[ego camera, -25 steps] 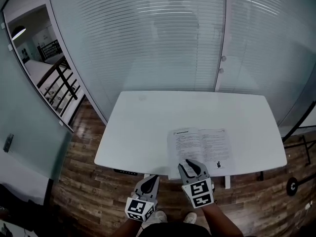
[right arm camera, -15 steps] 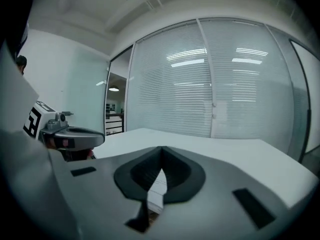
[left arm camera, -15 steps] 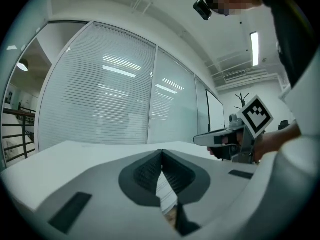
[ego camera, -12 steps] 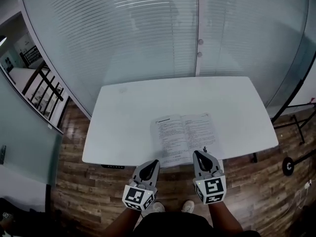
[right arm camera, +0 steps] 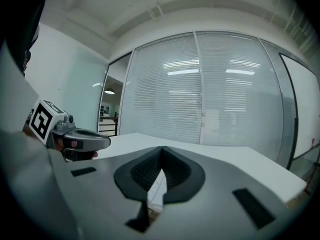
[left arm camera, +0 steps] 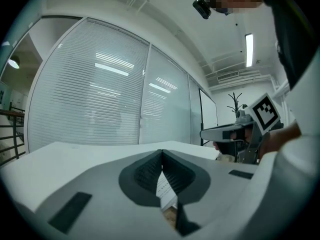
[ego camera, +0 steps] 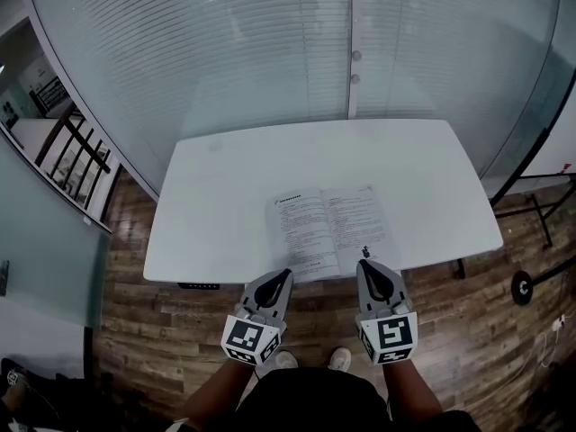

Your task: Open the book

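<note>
The book (ego camera: 328,228) lies open and flat on the white table (ego camera: 225,214), near the front edge, with printed pages facing up. Both grippers hang just off that front edge, over the floor, pointing level at the book. My left gripper (ego camera: 284,275) is shut and empty, a little left of the book's near corner. My right gripper (ego camera: 364,265) is shut and empty, its tip close to the book's near right edge without touching it. In the left gripper view the jaws (left arm camera: 161,155) meet, with a strip of page (left arm camera: 165,189) behind them. The right gripper view shows its jaws (right arm camera: 161,152) likewise closed.
A glass wall with blinds (ego camera: 297,52) stands behind the table. Wood floor (ego camera: 153,331) lies in front, with the person's shoes (ego camera: 340,358) below the grippers. A black stand with a wheel (ego camera: 522,286) is at the right, a railing (ego camera: 81,160) at the left.
The right gripper was open over the book's near edge; it has shut and pulled back off the table. The left gripper has drawn back and up slightly too.
</note>
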